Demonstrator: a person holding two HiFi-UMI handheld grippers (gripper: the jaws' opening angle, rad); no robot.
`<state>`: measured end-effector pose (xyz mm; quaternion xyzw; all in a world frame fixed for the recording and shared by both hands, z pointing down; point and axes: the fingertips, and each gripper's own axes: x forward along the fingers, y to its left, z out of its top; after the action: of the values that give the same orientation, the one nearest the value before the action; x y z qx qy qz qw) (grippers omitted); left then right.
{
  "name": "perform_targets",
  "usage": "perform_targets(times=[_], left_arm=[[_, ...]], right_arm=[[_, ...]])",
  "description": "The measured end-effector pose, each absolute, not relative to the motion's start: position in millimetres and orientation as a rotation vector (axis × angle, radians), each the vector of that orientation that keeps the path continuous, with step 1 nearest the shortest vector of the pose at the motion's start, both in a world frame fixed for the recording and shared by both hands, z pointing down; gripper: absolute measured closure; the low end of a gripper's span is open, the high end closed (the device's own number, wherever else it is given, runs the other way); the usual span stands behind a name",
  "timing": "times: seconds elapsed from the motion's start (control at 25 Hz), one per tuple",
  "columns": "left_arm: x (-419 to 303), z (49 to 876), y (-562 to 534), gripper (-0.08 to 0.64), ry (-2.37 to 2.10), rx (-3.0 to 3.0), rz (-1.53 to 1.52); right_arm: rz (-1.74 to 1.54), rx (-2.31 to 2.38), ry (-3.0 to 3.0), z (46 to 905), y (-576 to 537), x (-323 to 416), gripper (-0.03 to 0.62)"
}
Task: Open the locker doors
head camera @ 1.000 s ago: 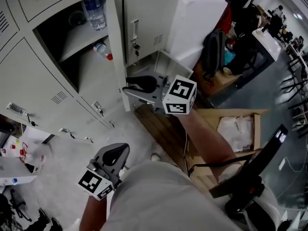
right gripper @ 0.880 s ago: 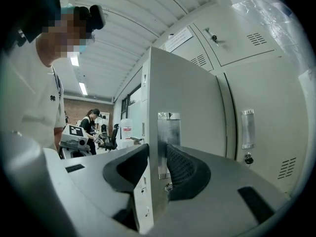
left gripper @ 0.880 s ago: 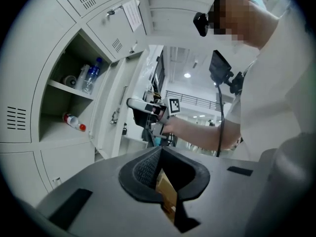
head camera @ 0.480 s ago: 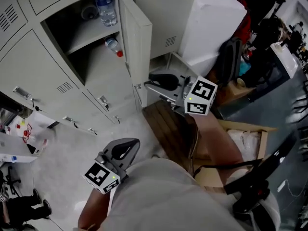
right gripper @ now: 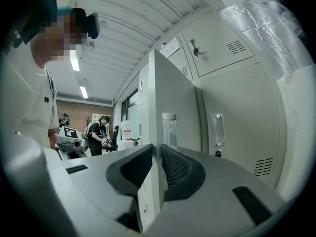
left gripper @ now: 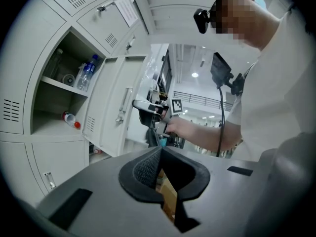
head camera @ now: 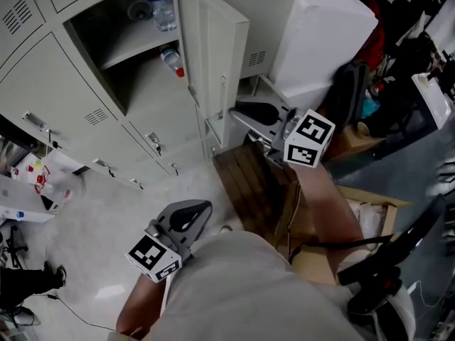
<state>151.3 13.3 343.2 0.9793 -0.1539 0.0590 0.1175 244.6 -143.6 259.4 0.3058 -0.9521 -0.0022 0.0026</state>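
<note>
The grey locker door stands swung out from its open compartment, edge-on to me. My right gripper is shut on the door's free edge; the right gripper view shows the door's edge pinched between the two pads of my right gripper. My left gripper hangs low over the floor, away from the lockers, its jaws shut on nothing. From the left gripper I see the open door and the right gripper on it.
A water bottle stands on the compartment's shelf and a red-capped bottle lies below it. Closed lockers lie to the left. A white cabinet, a black backpack, a wooden pallet and a cardboard box crowd the right.
The door has swung further out from the compartment with my right gripper on its edge. The left gripper has stayed low and shut.
</note>
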Motion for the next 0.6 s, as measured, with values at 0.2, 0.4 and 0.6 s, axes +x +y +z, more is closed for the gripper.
perform_targets(times=[0.2,0.4,0.6], left_arm=[[159.2,344.8,18.7,0.549,-0.465,2.857,0.184],[161.3,343.5,21.6,0.549,-0.494,2.851,0.192],[159.1,347.4,26.9,0.549,-0.525,2.84,0.213]], right_arm=[[0.004,0.993,-2.983,260.6,-146.7,253.5,0.534],[0.005,1.009,-2.991,260.4,-147.7,258.1,0.534],[0.01,1.034,-2.998,260.5,-150.6,259.8,0.534]])
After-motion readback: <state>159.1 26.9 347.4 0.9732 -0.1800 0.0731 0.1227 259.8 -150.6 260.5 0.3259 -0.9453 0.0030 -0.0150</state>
